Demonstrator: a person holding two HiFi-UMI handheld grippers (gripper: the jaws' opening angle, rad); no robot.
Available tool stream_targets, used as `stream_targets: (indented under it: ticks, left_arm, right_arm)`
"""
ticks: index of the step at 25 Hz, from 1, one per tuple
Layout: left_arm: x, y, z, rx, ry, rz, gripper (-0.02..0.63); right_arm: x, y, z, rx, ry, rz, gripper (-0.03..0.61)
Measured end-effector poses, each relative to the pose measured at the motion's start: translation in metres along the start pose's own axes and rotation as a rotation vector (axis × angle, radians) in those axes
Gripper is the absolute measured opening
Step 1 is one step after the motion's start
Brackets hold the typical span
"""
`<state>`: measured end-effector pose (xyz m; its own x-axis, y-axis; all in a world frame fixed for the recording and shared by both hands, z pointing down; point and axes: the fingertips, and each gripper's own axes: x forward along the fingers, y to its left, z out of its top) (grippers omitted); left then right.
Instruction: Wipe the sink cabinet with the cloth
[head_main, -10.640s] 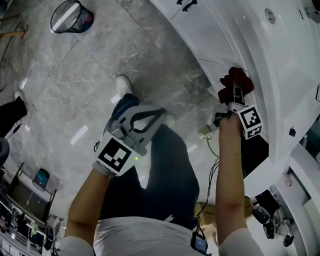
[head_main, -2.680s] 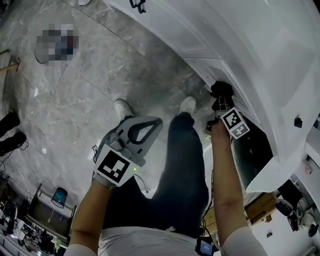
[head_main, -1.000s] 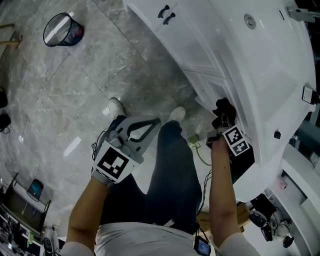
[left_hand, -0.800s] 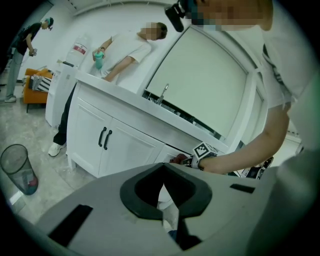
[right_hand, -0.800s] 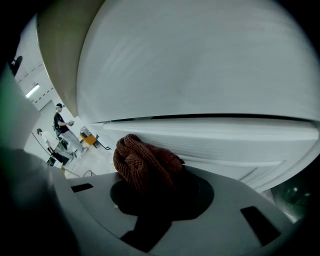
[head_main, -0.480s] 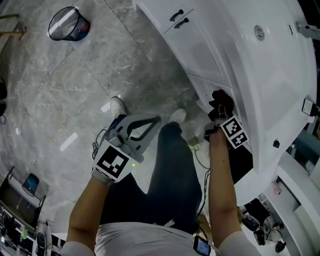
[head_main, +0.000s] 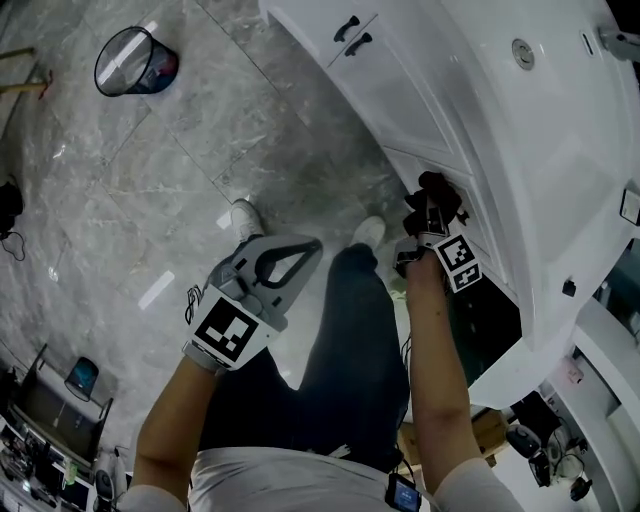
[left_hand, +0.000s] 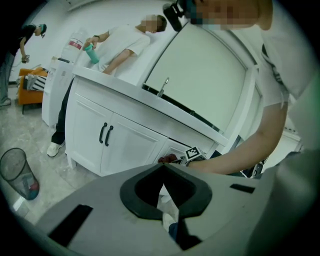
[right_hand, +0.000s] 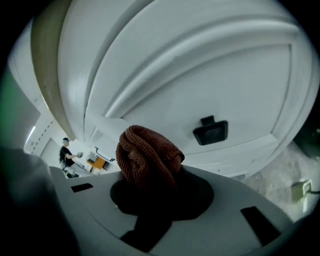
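Note:
The dark red knitted cloth (right_hand: 148, 156) is bunched between the jaws of my right gripper (right_hand: 150, 167), which is shut on it. In the head view the cloth (head_main: 436, 192) presses against the white sink cabinet (head_main: 400, 90) at a drawer front, and my right gripper (head_main: 430, 215) is below it. The drawer front carries a small black handle (right_hand: 211, 131). My left gripper (head_main: 300, 245) hangs over the floor beside my leg, away from the cabinet, its jaws shut with nothing between them. From the left gripper view the cabinet (left_hand: 120, 135) stands ahead with the cloth (left_hand: 167, 159) on it.
The cabinet has two doors with black handles (head_main: 350, 30) and a sink basin with a drain (head_main: 523, 52) on top. A wire waste bin (head_main: 135, 62) stands on the grey marble floor. A person (left_hand: 120, 42) leans on the counter in the left gripper view. An open dark compartment (head_main: 485, 320) is under the counter.
My right gripper has carried the cloth a little leftward and upward along the drawer front over the last second. The left gripper has stayed where it was.

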<state>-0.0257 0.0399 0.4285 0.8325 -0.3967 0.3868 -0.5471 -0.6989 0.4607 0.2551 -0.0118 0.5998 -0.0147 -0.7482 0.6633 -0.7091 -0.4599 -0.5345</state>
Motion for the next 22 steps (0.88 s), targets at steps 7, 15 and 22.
stream_targets:
  ticks: [7, 15, 22]
  left_arm:
    - [0.019, 0.006, -0.006, 0.063, 0.04, -0.051, 0.011]
    - [0.028, 0.003, -0.007, 0.107, 0.062, -0.086, 0.011]
    - [0.032, -0.011, -0.021, 0.118, 0.097, -0.105, 0.011]
  right_arm:
    - [0.009, -0.032, 0.013, 0.075, -0.197, -0.015, 0.087]
    - [0.005, -0.061, 0.011, 0.084, -0.203, -0.018, 0.087]
    - [-0.001, -0.077, 0.012, 0.029, -0.165, -0.033, 0.087]
